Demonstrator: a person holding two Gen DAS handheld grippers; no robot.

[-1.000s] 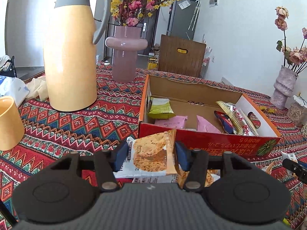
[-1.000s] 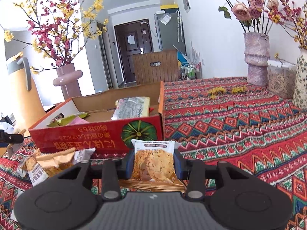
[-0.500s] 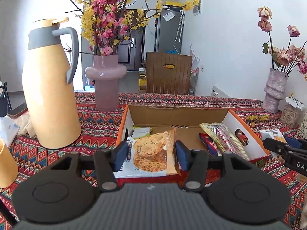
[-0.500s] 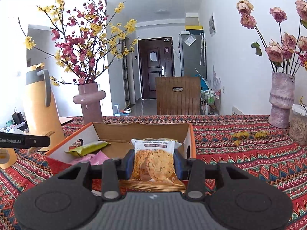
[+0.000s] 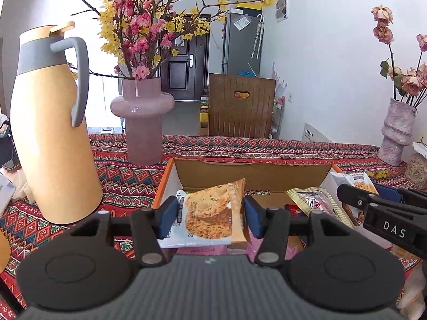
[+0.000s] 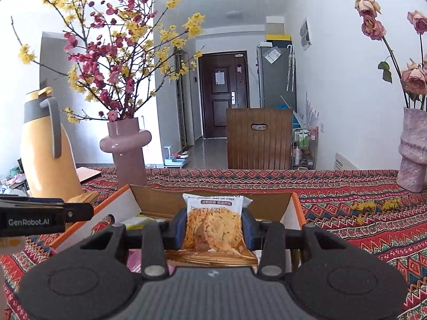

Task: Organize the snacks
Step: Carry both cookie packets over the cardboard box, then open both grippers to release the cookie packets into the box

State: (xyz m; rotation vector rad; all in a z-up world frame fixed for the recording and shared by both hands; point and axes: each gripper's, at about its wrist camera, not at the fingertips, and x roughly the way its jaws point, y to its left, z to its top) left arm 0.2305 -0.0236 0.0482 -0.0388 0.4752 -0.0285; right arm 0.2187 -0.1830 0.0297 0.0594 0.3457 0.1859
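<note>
The left gripper (image 5: 210, 217) clamps a white-and-orange oat-crisp packet (image 5: 208, 217) above the open orange cardboard box (image 5: 250, 170); the right gripper (image 6: 214, 225) pinches a similar crisp packet (image 6: 214, 224) over it too — box contents apparently foil-wrapped snacks.

Yellow thermos (image 5: 50, 133) with grey handle, left on patterned tablecloth (image 5: 240, 144). Pink vase (image 5: 142, 117) of pink and yellow blossoms beside it. Textured vase (image 5: 397, 133) of dried roses far right. Wooden chair (image 6: 259, 141), dark door (image 6: 222, 93), grey fridge (image 6: 277, 74) behind.
</note>
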